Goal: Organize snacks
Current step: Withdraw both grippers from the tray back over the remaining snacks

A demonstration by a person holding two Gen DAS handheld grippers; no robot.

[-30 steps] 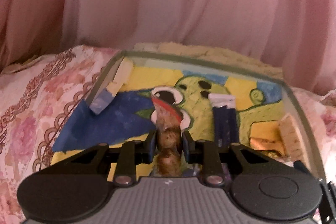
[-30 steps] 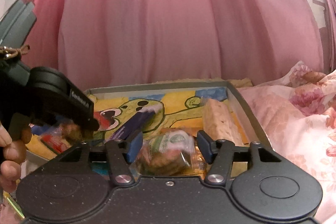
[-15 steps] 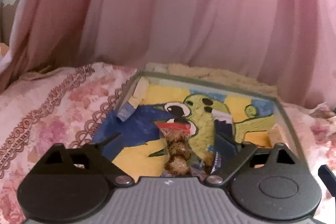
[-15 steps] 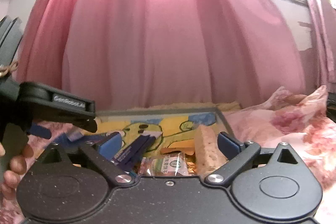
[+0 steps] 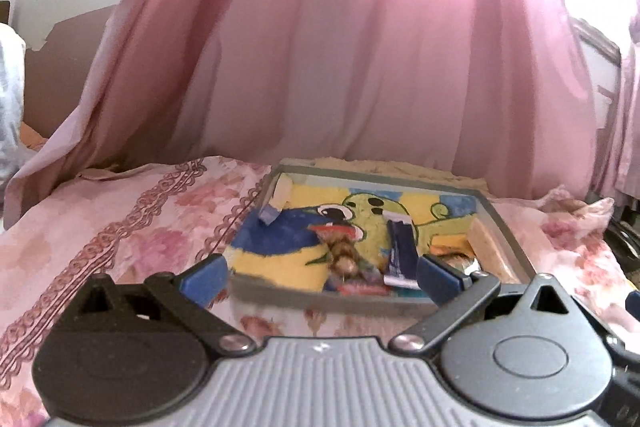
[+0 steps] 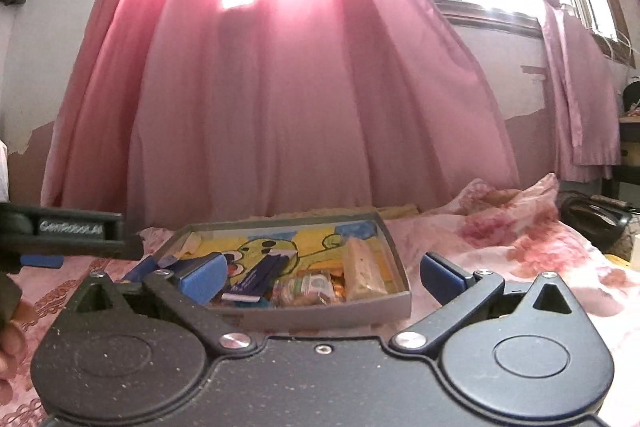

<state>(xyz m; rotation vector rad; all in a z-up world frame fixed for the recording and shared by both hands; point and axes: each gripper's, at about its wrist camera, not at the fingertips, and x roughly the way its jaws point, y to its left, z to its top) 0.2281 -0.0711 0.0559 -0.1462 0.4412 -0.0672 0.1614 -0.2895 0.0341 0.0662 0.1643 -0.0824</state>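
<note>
Pink curtains glow with daylight behind a bed spread with a flowered pink cover, and on that cover sits a shallow grey tray with a cartoon green creature painted on its floor. The snacks lie inside it, side by side along the near half: a clear packet of brown nuggets, a dark blue bar lengthwise, a green-labelled cookie pack and a pale wafer slab against the right wall. That lining-up looks deliberate to me, each piece given its own lane so nothing overlaps.

Both tools hang back from the tray's near edge. The left gripper has its blue pads spread wide with nothing between them, and the right gripper is likewise splayed and empty. I'd guess the sorting is close to finished or pausing.

From the left camera I can make out a small blue-and-cream packet leaning in the far left corner, and the nugget packet clearly. From the right camera the cookie pack shows properly, the left tool's black body juts in at the side, and a person's fingers curl at the frame edge.
</note>
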